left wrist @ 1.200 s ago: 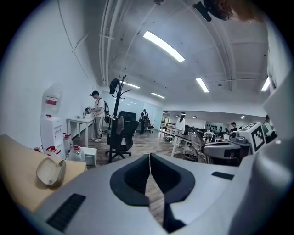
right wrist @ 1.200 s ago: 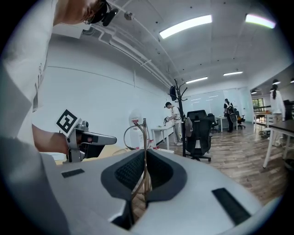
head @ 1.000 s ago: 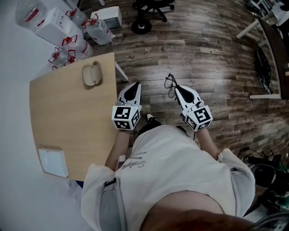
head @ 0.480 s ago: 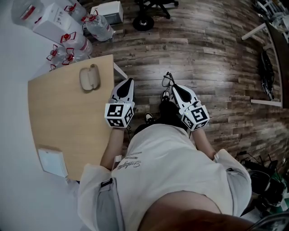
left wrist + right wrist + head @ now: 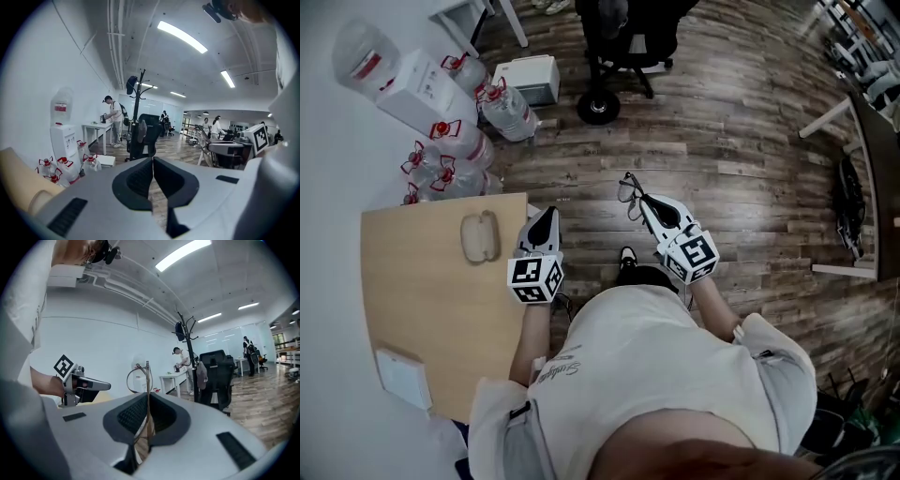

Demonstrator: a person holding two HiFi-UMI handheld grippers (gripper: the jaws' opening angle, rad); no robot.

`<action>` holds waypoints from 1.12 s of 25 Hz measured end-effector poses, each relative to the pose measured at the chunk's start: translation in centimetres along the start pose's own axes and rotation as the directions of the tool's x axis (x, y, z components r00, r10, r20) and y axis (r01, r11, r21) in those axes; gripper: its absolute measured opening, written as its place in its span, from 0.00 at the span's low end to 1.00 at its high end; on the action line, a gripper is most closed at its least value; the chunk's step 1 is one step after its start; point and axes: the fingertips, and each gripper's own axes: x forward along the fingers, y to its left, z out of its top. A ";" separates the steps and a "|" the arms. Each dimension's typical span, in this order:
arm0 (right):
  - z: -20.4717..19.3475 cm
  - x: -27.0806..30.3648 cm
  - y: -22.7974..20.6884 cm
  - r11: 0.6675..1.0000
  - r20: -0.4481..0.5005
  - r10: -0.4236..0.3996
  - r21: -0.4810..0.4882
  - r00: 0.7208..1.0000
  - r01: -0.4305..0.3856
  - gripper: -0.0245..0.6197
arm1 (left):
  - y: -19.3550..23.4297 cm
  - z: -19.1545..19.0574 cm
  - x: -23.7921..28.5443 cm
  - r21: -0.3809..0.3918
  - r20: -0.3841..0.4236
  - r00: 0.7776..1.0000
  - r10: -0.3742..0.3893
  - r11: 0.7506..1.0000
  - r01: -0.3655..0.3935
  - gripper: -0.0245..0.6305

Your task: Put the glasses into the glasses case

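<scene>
A beige glasses case [image 5: 480, 237] lies shut on the light wooden table [image 5: 422, 300], near its far right corner. My left gripper [image 5: 546, 222] hovers just right of the case at the table's edge, jaws shut with nothing between them [image 5: 151, 165]. My right gripper [image 5: 642, 202] is out over the wooden floor, shut on thin wire-framed glasses [image 5: 629, 191]. In the right gripper view the glasses [image 5: 138, 378] stick up from between the jaws, one round lens showing. The left gripper [image 5: 79, 383] appears there at the left.
A white box [image 5: 401, 377] lies at the table's near left corner. Water bottles [image 5: 508, 108], a water dispenser [image 5: 412, 80] and a small white box [image 5: 530, 80] stand on the floor beyond the table. A black office chair [image 5: 614, 47] stands farther off. People stand in the background.
The person has stepped back, so table and case sit lower in the head view. Both grippers shifted left; the left one is now beside the case. The glasses stay held.
</scene>
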 end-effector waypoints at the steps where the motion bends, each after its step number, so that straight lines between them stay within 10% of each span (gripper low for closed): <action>1: 0.5 0.7 -0.6 1.000 0.006 0.006 -0.004 1.000 -0.006 0.05 | 0.4 0.6 0.6 -0.001 0.010 1.000 0.009 1.000 -0.009 0.06; 15: 1.3 8.3 -3.6 0.969 -0.038 0.247 -0.012 0.968 -0.248 0.05 | 3.5 2.1 3.5 -0.078 0.034 0.974 0.223 0.972 -0.220 0.06; 28: 0.3 18.4 5.8 0.848 -0.112 0.519 -0.058 0.847 -0.527 0.05 | 12.2 -1.7 -4.1 -0.206 0.011 0.880 0.475 0.862 -0.462 0.06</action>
